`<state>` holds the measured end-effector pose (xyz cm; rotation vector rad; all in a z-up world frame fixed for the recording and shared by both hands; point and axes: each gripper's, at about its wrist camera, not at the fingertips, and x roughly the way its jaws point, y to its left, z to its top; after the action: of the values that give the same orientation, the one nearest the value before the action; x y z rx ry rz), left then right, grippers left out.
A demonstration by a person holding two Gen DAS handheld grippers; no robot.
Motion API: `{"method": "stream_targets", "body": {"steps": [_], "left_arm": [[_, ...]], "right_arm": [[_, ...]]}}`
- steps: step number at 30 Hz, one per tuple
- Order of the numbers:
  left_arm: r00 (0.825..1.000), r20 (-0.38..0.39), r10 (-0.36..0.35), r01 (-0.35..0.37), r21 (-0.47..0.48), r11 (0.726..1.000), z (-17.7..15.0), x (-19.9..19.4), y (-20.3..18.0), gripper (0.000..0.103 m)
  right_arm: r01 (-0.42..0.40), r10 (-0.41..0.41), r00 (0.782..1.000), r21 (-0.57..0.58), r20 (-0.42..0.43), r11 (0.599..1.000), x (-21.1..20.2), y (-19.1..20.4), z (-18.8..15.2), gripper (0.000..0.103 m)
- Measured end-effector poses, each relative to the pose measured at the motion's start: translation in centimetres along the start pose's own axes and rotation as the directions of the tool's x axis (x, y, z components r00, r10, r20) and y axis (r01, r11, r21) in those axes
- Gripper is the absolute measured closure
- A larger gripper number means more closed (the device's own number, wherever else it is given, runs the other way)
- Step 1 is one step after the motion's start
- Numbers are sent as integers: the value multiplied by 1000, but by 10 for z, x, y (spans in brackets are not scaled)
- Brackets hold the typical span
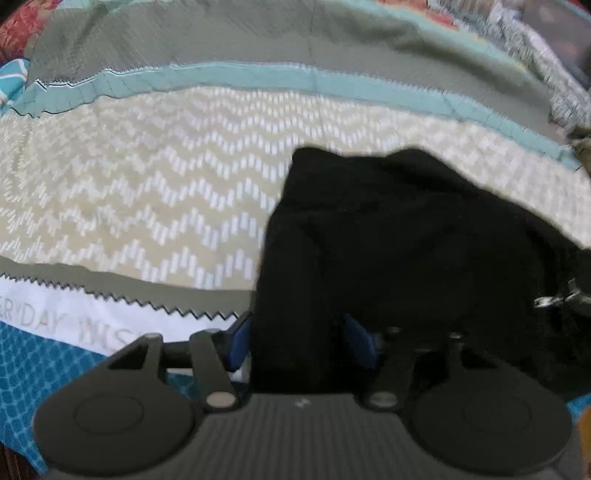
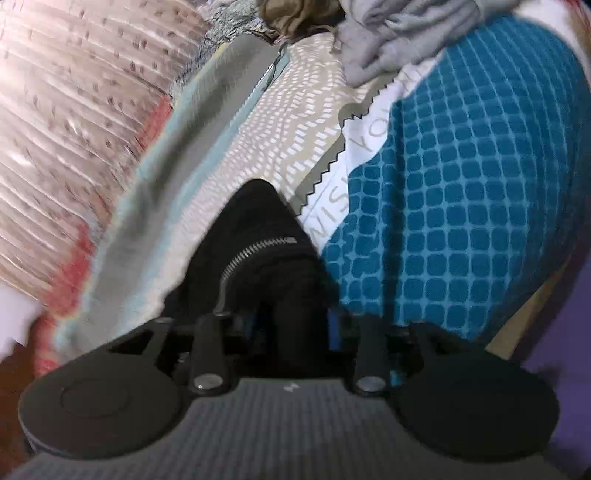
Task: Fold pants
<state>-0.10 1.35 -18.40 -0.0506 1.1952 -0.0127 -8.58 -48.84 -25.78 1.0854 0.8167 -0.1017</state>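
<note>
Both tongs we hold grip the black pants (image 1: 388, 251): our left gripper (image 1: 299, 343) pinches one bunched edge, our right gripper (image 2: 291, 325) another beside the metal zipper (image 2: 255, 251), over the patterned bedspread (image 1: 147, 192)

**A bedroom at home**

The work surface is a bed covered by a patchwork bedspread (image 1: 147, 192) with beige chevron, grey, teal grid and white lettered bands. A ribbed pink quilt (image 2: 66, 122) is bunched along one side. Loose clothing, including a grey sweatshirt (image 2: 399, 33), lies heaped at the far end of the bed.
</note>
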Motion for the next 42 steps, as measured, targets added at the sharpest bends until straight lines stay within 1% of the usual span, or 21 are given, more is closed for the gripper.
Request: {"method": "stream_targets", "body": {"steps": [4, 7, 9, 12, 16, 18, 20, 22, 23, 24, 25, 26, 28, 30, 31, 32, 34, 36, 37, 39, 42], "left_arm": [[996, 83, -31, 40, -102, 994, 7, -35, 24, 49], [987, 127, -96, 112, -130, 985, 17, -52, 21, 53], [976, 128, -177, 193, -123, 974, 25, -55, 7, 53], [949, 127, -290, 297, -45, 954, 39, -57, -24, 50], [902, 77, -425, 421, 57, 905, 55, -57, -81, 43], [878, 46, -476, 468, 123, 875, 59, -58, -106, 31], [883, 23, -469, 457, 188, 870, 61, -55, -128, 18], [884, -19, -468, 459, 229, 858, 58, -47, -143, 18], [887, -39, -461, 456, 237, 858, 57, -43, -149, 28], [897, -62, -439, 440, 242, 865, 56, -35, -153, 57], [912, -86, -402, 410, 242, 879, 54, -25, -157, 72], [918, -100, -383, 396, 233, 888, 52, -18, -159, 79], [906, -93, -414, 424, 187, 886, 49, -13, -150, 84], [894, -63, -443, 447, 162, 880, 51, -16, -139, 84], [889, -48, -455, 457, 151, 877, 53, -19, -133, 85], [885, -32, -464, 464, 143, 874, 56, -21, -128, 85], [882, -20, -470, 468, 140, 873, 62, -22, -122, 85], [881, -19, -472, 469, 146, 871, 65, -24, -119, 85], [881, -9, -473, 469, 155, 870, 66, -28, -118, 85], [876, 35, -481, 467, 189, 864, 68, -40, -112, 85], [854, 114, -507, 477, 217, 852, 75, -64, -93, 85]], "right_arm": [[1, -1, 1000, -51, 2, 999, -6, 8, 8, 57], [10, -14, 999, -115, -33, 993, 3, 26, 1, 81], [-6, 2, 1000, -130, -31, 992, 2, 40, -1, 81], [-68, 65, 998, -247, -18, 967, -7, 81, -5, 82], [-164, 141, 986, -418, -85, 893, -3, 140, -30, 81], [-188, 143, 981, -507, -127, 841, 7, 162, -49, 82], [-191, 127, 981, -596, -148, 780, 12, 177, -70, 82], [-197, 109, 979, -647, -174, 737, 20, 188, -85, 82], [-202, 103, 977, -663, -186, 721, 27, 194, -92, 82], [-211, 103, 975, -675, -197, 707, 28, 196, -96, 82], [-218, 103, 973, -687, -205, 694, 29, 196, -100, 82], [-216, 100, 974, -698, -204, 682, 28, 199, -103, 82], [-189, 81, 980, -722, -182, 665, 30, 201, -104, 80], [-186, 94, 981, -714, -167, 675, 29, 196, -99, 74], [-190, 103, 981, -705, -165, 683, 31, 197, -98, 61], [-195, 107, 980, -703, -167, 684, 32, 195, -98, 55], [-186, 99, 982, -718, -162, 671, 36, 198, -103, 54], [-189, 78, 980, -735, -184, 651, 40, 200, -111, 58], [-192, 67, 979, -744, -194, 640, 44, 206, -115, 76], [-207, 74, 976, -774, -204, 598, 40, 220, -123, 79], [-263, 134, 965, -793, -227, 549, 37, 246, -126, 80]]}}
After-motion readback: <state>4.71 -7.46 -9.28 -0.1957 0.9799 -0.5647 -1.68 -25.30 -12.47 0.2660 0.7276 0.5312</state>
